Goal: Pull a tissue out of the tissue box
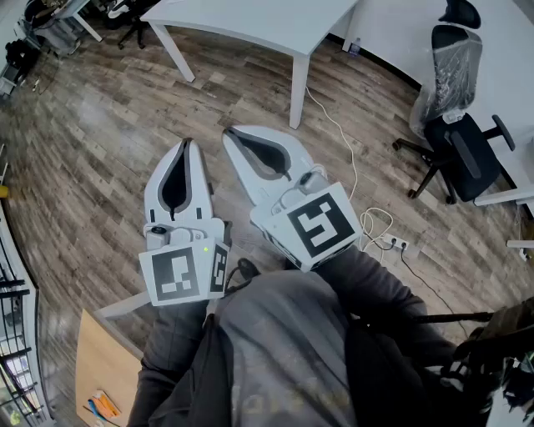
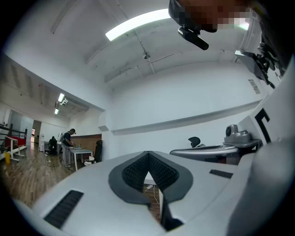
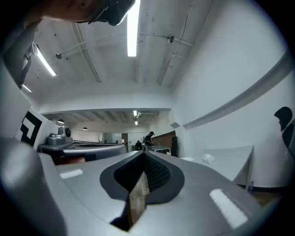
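A small white tissue box stands far off on a white table in the right gripper view; the head view does not show it. Both grippers are held side by side in the air over the wooden floor, pointing away from me. My left gripper is shut, its tips meeting with nothing between them. My right gripper is likewise shut and empty. In the left gripper view the jaws close to a point, and the right gripper view shows the same.
A white table stands ahead, with an office chair to the right. A cable and power strip lie on the floor. A wooden desk corner is at bottom left. A person stands at a distant table.
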